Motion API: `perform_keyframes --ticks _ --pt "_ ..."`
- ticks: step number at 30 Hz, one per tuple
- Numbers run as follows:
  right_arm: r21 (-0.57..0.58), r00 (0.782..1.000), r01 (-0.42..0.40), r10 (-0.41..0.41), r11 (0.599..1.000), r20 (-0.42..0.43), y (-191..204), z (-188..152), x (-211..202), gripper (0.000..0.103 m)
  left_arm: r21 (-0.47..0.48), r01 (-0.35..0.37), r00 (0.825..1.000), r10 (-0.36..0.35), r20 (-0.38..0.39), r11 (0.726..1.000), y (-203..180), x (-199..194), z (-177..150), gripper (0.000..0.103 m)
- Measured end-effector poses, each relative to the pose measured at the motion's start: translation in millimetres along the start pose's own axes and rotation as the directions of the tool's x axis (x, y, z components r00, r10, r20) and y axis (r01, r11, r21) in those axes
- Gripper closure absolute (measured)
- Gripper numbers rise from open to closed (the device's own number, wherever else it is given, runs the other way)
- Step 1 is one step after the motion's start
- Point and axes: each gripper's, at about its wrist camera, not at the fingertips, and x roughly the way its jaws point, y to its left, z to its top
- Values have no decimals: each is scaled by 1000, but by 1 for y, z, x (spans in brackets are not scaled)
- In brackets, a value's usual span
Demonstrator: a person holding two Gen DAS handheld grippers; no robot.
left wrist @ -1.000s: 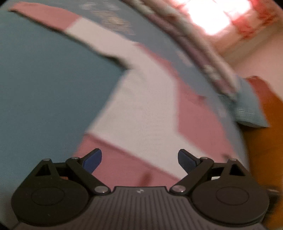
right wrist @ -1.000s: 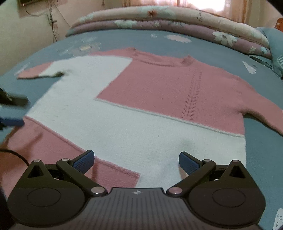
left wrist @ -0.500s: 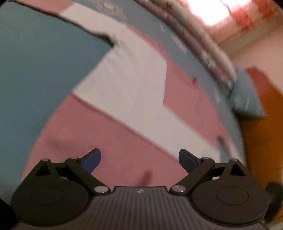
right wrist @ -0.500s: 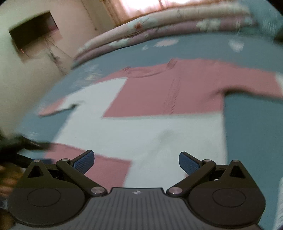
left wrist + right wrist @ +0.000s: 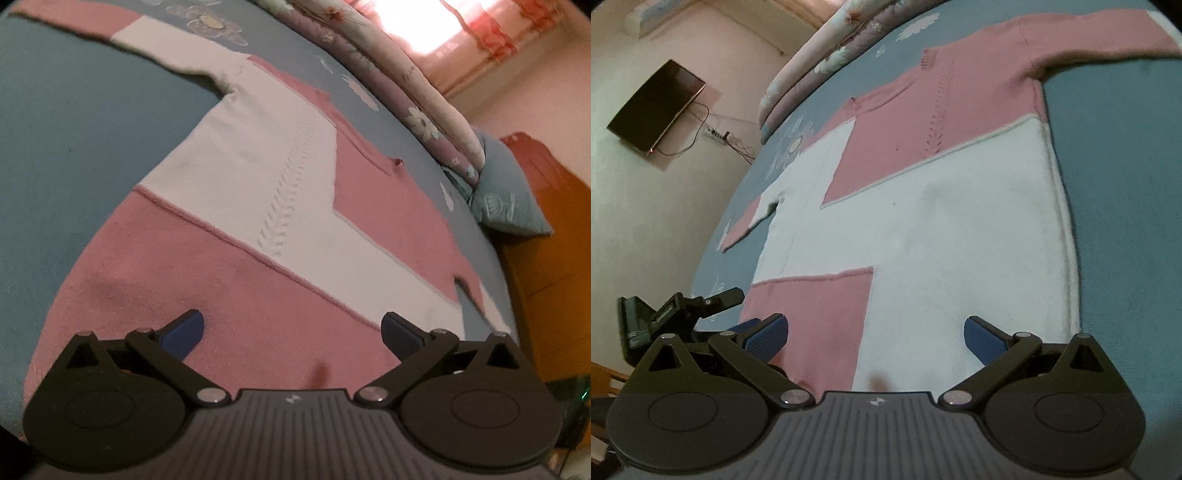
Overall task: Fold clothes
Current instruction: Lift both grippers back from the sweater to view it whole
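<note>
Both claws have swung in over the sweater's (image 5: 295,206) near hem; left claw (image 5: 291,328) has just been opening, right claw (image 5: 875,334) gapes, both empty. Sweater lies flat on the bed (image 5: 1126,184).

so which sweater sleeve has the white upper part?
The sleeve on the white shoulder side: white near the body, pink toward the cuff. The other sleeve is pink where visible.

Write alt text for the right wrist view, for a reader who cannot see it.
A pink and white sweater lies spread flat, sleeves out, on a blue bedsheet. The right gripper hovers over its hem with jaws open and nothing between them; the left gripper shows at lower left. Behind are a rolled floral quilt and a wall-mounted television.
</note>
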Motion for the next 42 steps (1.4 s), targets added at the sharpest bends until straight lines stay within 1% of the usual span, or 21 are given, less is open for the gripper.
perform_keyframes --ticks 2,4,6,8,9,10,11,13,14,17,20,22,23,25,27,28,31,33,39,42 --pt "-50 999 40 -40 998 -4 9 -1 4 0 30 -16 1000 17 -11 999 -4 -1 -2 1" --pt "-79 996 94 -93 992 17 21 -5 4 0 48 -31 999 33 -26 998 -8 -4 -3 1" --pt "-103 990 124 -116 987 79 32 -16 -7 0 72 -30 998 34 -59 997 -13 -5 -3 1" --pt "-120 976 158 -136 980 173 42 -33 -23 0 100 -8 997 15 -76 995 -17 -8 -4 1" --pt "-114 963 188 -160 976 216 46 -42 -29 0 120 4 997 5 -80 993 -20 -10 -5 1" --pt "-88 946 230 -202 969 253 49 -52 -34 0 140 17 996 -5 -84 990 -23 -12 -6 1" --pt "-51 928 275 -251 960 274 52 -61 -38 0 168 10 996 5 -88 986 -26 -12 -7 1" --pt "-6 896 341 -323 940 305 59 -75 -42 0 228 -40 994 61 -87 973 -32 -14 -12 1" --pt "-10 883 370 -349 929 314 66 -81 -38 0 255 -63 993 86 -81 965 -33 -15 -15 1" --pt "-82 851 470 -426 879 308 94 -93 -13 0 303 -105 990 128 -55 947 -31 -21 -26 1" --pt "-176 828 535 -470 827 305 113 -96 14 0 347 -146 986 163 -22 927 -27 -28 -33 1" --pt "-204 792 594 -521 778 318 119 -97 27 0 389 -169 983 185 -3 906 -26 -30 -38 1" --pt "-208 785 607 -537 767 310 119 -97 31 0 406 -176 981 192 2 897 -25 -31 -39 1" --pt "-210 778 620 -557 756 290 115 -98 36 0 416 -183 980 199 5 891 -21 -31 -41 1" --pt "-214 770 634 -578 743 270 112 -104 36 0 406 -174 981 195 -11 897 -16 -28 -42 1" --pt "-218 767 639 -587 738 260 110 -107 37 0 409 -173 981 192 -6 896 -15 -27 -42 1" --pt "-206 764 639 -580 741 283 109 -119 35 0 444 -171 983 185 13 879 -15 -26 -46 1" --pt "-202 759 644 -583 738 290 110 -119 39 0 456 -168 984 178 20 874 -15 -26 -47 1" --pt "-190 758 645 -589 740 279 110 -118 40 0 443 -135 990 141 18 886 -9 -29 -46 1" --pt "-200 763 639 -580 743 284 110 -120 39 0 446 -130 991 133 23 886 -8 -30 -48 1"
